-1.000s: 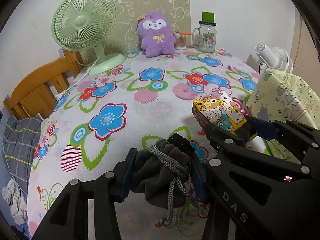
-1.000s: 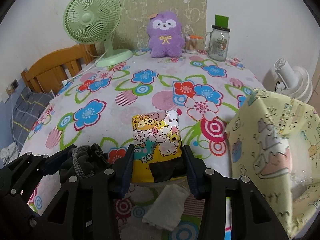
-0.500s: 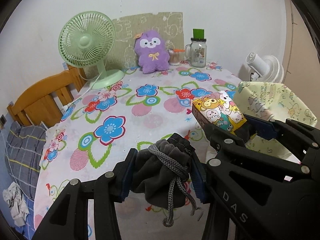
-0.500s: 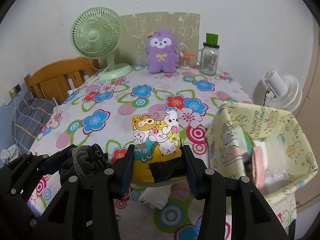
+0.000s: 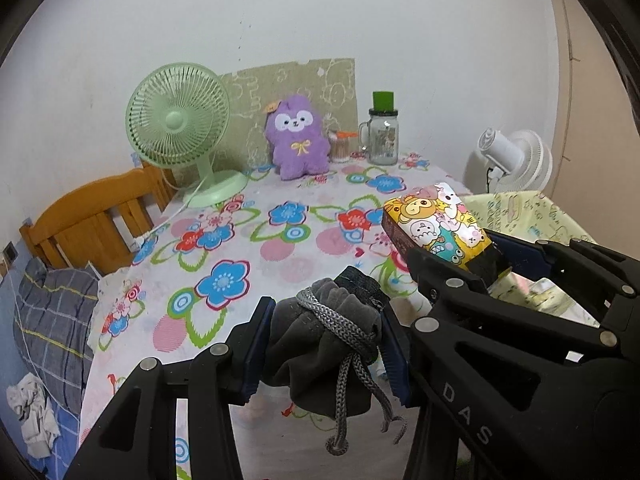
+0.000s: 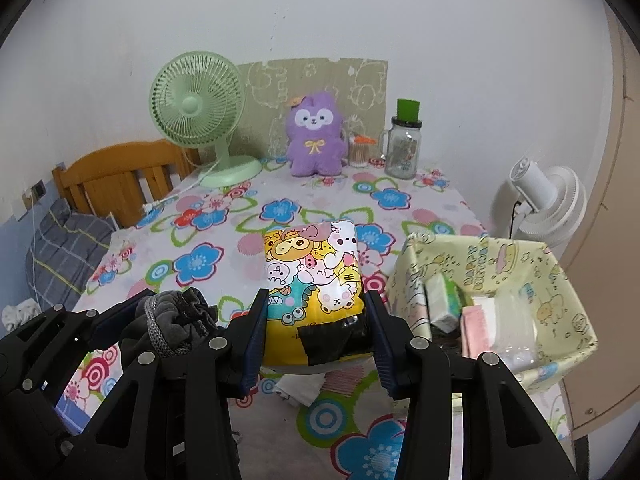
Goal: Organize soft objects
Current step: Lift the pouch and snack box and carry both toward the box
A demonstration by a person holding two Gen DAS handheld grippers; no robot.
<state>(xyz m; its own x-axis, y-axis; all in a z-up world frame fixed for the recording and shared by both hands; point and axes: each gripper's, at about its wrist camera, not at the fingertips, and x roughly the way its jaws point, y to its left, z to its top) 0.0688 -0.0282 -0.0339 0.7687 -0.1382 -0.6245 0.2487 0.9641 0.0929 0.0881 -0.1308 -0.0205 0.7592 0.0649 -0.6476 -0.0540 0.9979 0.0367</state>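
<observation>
Showing 2 grippers, 1 pouch [image 5: 320, 344], 1 packet [image 6: 316, 280].

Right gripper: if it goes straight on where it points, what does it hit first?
Probably the tablecloth just past the packet in its jaws; nothing else shows in that line. The basket sits off to its right. Depth is unclear.
</observation>
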